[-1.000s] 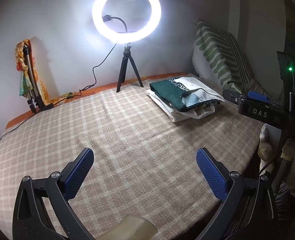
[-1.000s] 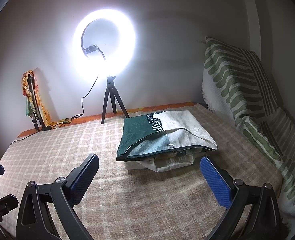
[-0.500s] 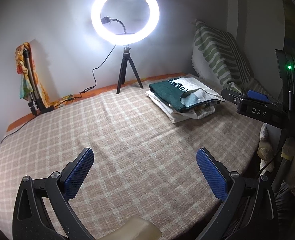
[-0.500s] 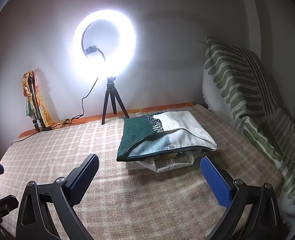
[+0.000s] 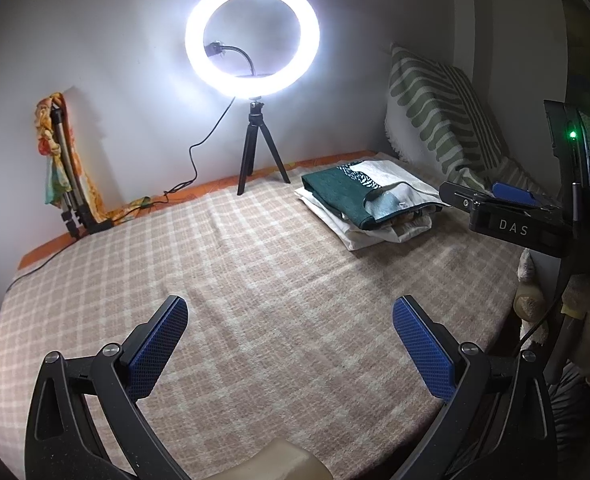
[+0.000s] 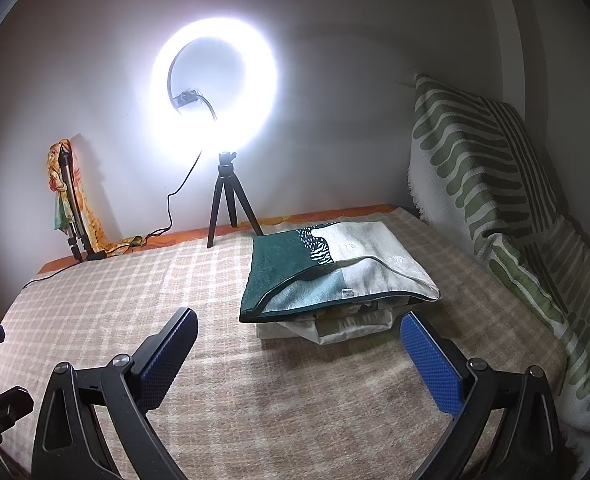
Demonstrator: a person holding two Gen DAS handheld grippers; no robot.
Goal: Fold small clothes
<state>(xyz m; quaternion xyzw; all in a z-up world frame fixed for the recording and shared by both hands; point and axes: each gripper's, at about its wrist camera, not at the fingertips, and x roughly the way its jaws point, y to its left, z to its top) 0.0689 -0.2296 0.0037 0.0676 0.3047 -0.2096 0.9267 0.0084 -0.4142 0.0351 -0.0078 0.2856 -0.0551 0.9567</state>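
Note:
A stack of folded clothes [image 5: 369, 204] [image 6: 335, 276] lies at the far right of the checked blanket [image 5: 255, 280] [image 6: 175, 300]; a dark green and white piece is on top, with white pieces under it. My left gripper [image 5: 289, 320] hovers open over the bare middle of the blanket, well short of the stack. My right gripper [image 6: 299, 332] is open too, just in front of the stack's near edge, nothing between its fingers. The right gripper's body [image 5: 507, 216] shows at the right of the left wrist view.
A lit ring light on a small black tripod [image 5: 255, 160] [image 6: 227, 204] stands at the back by the wall, its cable trailing left. A folded stand draped in orange cloth [image 5: 67, 176] [image 6: 71, 204] leans at the back left. A green striped cushion [image 5: 443, 120] [image 6: 495, 184] lines the right side.
Both views have shifted only slightly; the grippers stay open and the stack has not moved.

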